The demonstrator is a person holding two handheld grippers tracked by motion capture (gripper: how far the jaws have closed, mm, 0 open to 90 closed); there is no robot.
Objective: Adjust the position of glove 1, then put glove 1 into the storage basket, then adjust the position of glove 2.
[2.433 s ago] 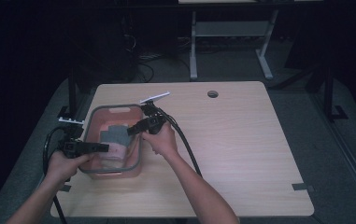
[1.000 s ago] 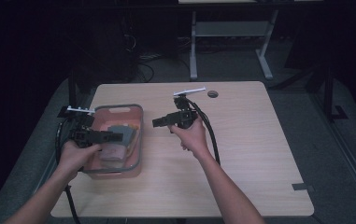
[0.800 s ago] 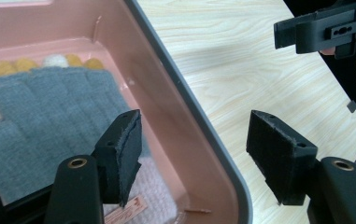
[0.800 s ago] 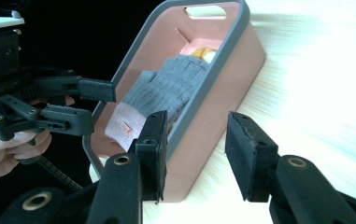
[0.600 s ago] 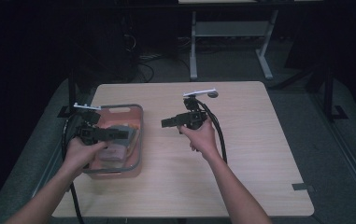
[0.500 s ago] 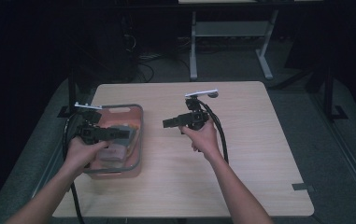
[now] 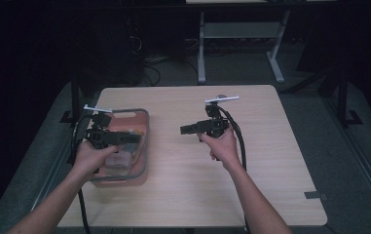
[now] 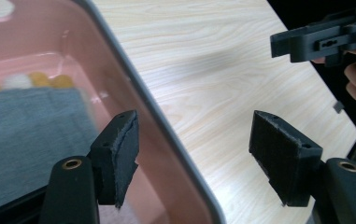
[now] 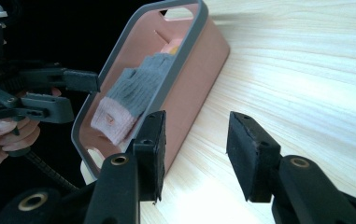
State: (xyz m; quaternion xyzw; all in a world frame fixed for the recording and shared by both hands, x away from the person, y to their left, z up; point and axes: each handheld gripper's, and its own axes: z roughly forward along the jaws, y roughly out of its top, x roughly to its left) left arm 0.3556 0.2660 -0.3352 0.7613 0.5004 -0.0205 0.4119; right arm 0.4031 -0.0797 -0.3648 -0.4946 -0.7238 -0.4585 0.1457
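Left gripper (image 7: 124, 138) jaws open over pink bin (image 7: 144, 146), grey sock (image 9: 140, 88) inside, right gripper (image 7: 185, 129) jaws open, empty

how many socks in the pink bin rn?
1 that shows: a grey sock with a pale pink cuff, lying flat on the floor of the pink bin. Yellow and white bits show at one end; more could be hidden under it.

I see a light wooden table (image 7: 270, 161) on grey floor (image 7: 353, 146); behind the table, a white desk frame (image 7: 236, 34) in darkness.
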